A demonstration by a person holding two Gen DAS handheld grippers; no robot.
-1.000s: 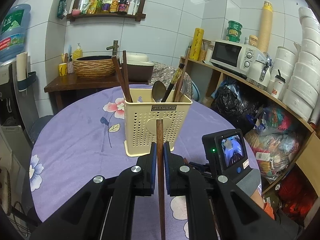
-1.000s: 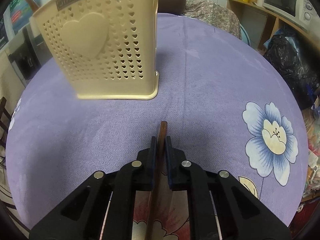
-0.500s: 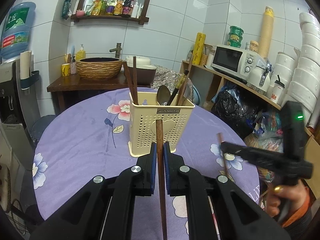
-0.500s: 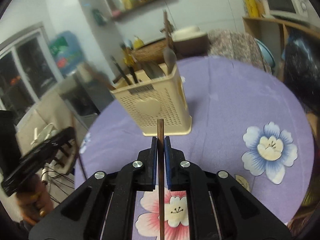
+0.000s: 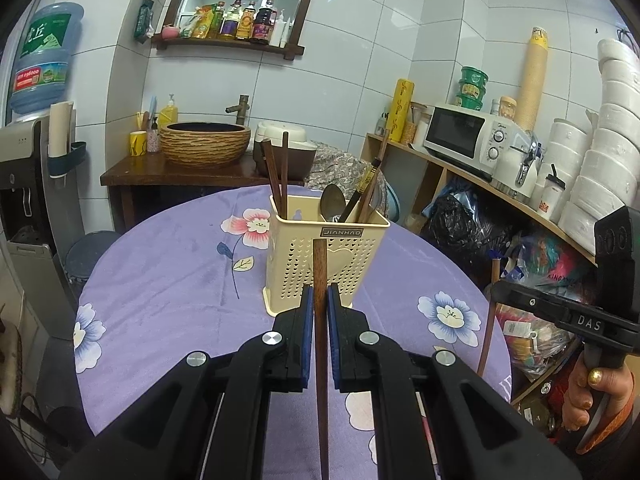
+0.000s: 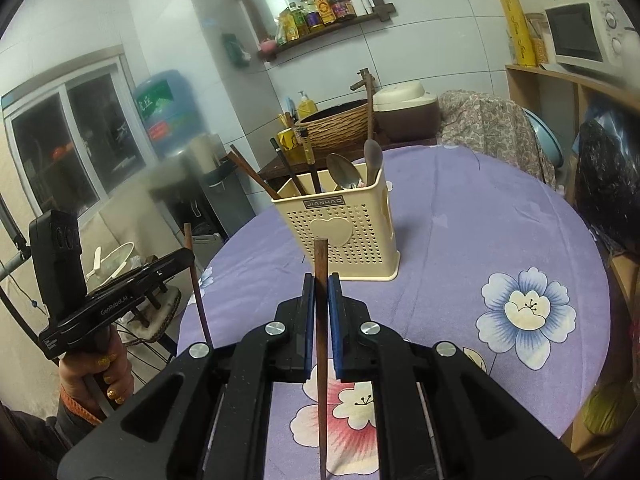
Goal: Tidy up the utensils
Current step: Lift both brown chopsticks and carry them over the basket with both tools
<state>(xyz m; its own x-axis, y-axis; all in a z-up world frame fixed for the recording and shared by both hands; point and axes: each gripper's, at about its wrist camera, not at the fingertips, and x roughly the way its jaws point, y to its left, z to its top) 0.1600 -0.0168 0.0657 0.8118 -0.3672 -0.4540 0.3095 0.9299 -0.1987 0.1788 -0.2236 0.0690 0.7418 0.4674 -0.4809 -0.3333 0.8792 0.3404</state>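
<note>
A cream perforated utensil holder (image 5: pixel 326 254) (image 6: pixel 344 236) stands on the purple flowered tablecloth, holding brown chopsticks, a metal spoon (image 5: pixel 333 202) (image 6: pixel 343 172) and dark chopsticks. My left gripper (image 5: pixel 320 320) is shut on a brown wooden chopstick (image 5: pixel 320 276) held upright in front of the holder. My right gripper (image 6: pixel 321 300) is shut on a second brown chopstick (image 6: pixel 321 268), also upright, raised above the table. In the left wrist view the right gripper (image 5: pixel 496 288) shows at the right with its chopstick (image 5: pixel 488 332). The left gripper (image 6: pixel 186 256) appears at the left of the right wrist view.
The round table (image 5: pixel 160 280) fills the middle. Behind it stand a dark wooden counter with a woven basin (image 5: pixel 205 144) and a rice cooker (image 5: pixel 280 136). Shelves with a microwave (image 5: pixel 464 138), stacked white bowls and bags line the right. A water dispenser (image 5: pixel 28 184) stands left.
My right gripper lifted its chopstick off the tablecloth and tipped it upright, rising level with the holder. My left gripper pulled back slightly, still holding its chopstick.
</note>
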